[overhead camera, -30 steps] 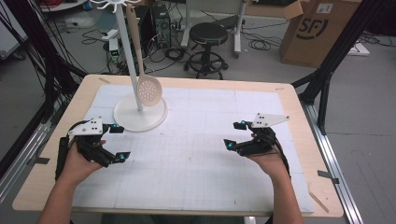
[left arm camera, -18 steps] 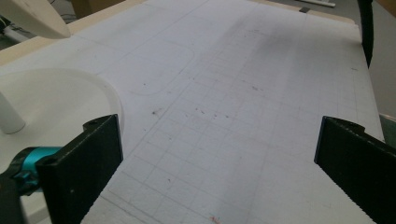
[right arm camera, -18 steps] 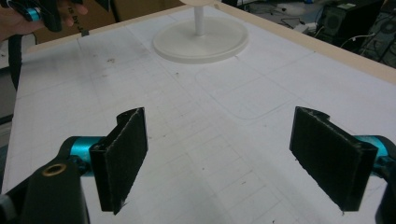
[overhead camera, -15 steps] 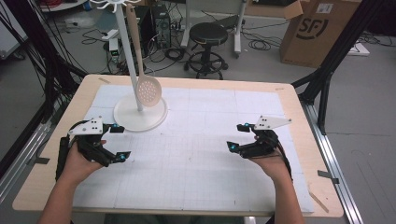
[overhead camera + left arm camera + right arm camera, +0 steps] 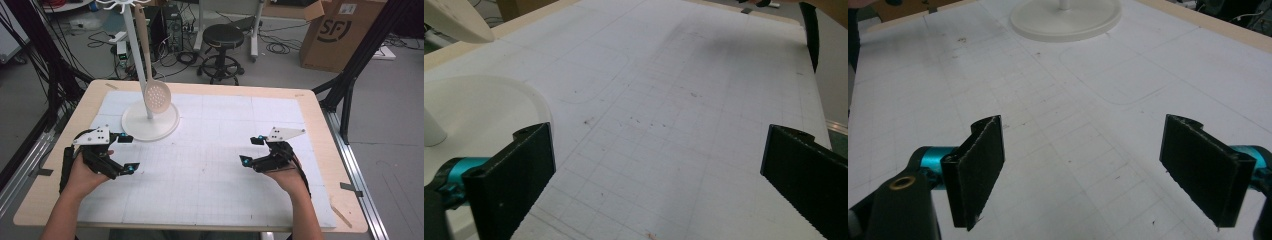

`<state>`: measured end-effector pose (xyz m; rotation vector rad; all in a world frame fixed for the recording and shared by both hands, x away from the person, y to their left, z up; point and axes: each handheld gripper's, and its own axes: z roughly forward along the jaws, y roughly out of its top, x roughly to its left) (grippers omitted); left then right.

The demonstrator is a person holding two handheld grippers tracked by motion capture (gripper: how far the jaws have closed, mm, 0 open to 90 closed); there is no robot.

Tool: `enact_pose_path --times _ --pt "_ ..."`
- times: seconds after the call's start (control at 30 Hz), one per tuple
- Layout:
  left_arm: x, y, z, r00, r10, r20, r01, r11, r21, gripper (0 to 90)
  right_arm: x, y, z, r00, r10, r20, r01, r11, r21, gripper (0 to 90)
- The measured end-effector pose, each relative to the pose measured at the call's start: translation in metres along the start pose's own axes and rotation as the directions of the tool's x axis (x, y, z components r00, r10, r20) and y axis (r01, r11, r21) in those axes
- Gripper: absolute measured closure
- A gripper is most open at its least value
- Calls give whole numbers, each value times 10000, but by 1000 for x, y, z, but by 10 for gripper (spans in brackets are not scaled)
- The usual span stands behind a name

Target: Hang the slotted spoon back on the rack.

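- High view: the left gripper [image 5: 123,153] is held low over the white gridded mat [image 5: 225,165] at the near left of the table [image 5: 320,115], with its jaws spread apart and nothing between them.
- The round white base [image 5: 150,121] of a stand is seen just beyond the left gripper, slightly to its right; one jaw tip is close to the base's near rim, but contact cannot be judged.
- A white pole [image 5: 137,55] is seen rising from the base, and a pale slotted spoon [image 5: 155,90] is seen hanging beside it, its perforated bowl just above the base.
- The right gripper [image 5: 252,150] is held at the near right, well apart from the stand, jaws apart and empty.
- Left gripper view: the two black jaws are seen wide apart at the bottom corners with bare mat [image 5: 674,100] between them; the base [image 5: 489,107] lies just behind the left jaw, outside the gap.
- Right gripper view: the jaws are seen apart, having just been opening a little, with only mat [image 5: 1073,125] between them; the base [image 5: 1068,20] lies far ahead at the top edge.
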<state>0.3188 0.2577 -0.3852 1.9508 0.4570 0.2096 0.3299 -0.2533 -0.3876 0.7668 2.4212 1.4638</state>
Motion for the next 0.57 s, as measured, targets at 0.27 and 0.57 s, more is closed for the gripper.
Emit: enact_pose_path --times 0.27,0.57 --pt "1 -2 2 10000 -81 -50 82 9999 123 16 -2 -1 -2 10000 49 -14 -49 9999 -99 173" --pt "2 -4 3 10000 -86 -37 87 9998 203 17 -2 -1 0 10000 43 -70 -43 10000 -10 173"
